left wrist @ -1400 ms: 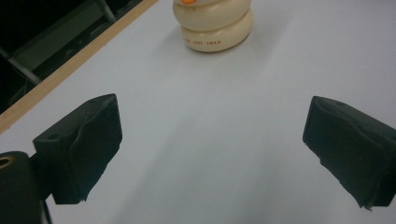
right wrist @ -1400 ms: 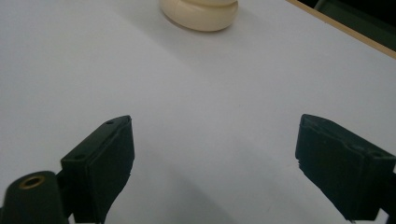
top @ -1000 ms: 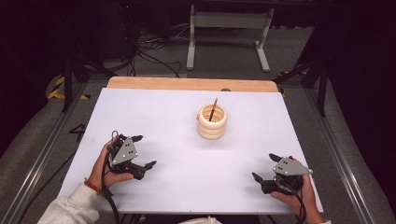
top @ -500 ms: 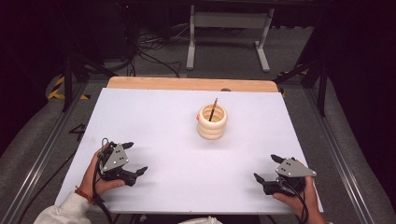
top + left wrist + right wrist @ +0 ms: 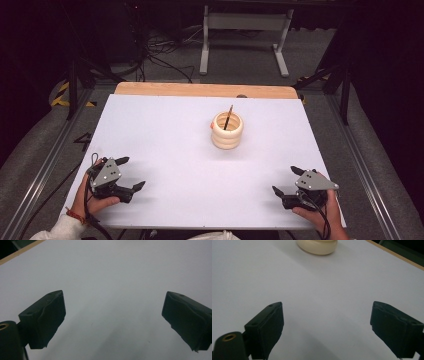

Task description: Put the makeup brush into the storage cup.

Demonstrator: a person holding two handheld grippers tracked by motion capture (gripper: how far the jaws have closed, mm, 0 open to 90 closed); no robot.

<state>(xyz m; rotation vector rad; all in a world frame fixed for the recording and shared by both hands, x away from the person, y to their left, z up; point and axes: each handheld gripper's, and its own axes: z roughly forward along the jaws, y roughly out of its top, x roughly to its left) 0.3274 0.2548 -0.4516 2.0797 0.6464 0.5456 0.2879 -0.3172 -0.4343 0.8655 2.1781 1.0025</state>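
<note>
- My left gripper (image 5: 131,173) sits at the lower left of the high view, jaws spread wide, holding nothing.
- My right gripper (image 5: 285,181) sits at the lower right, jaws likewise spread and empty.
- The cream ringed holder (image 5: 227,130), a thin stick (image 5: 229,116) standing in it, is right of centre on the white table (image 5: 165,135), well apart from both grippers.
</note>
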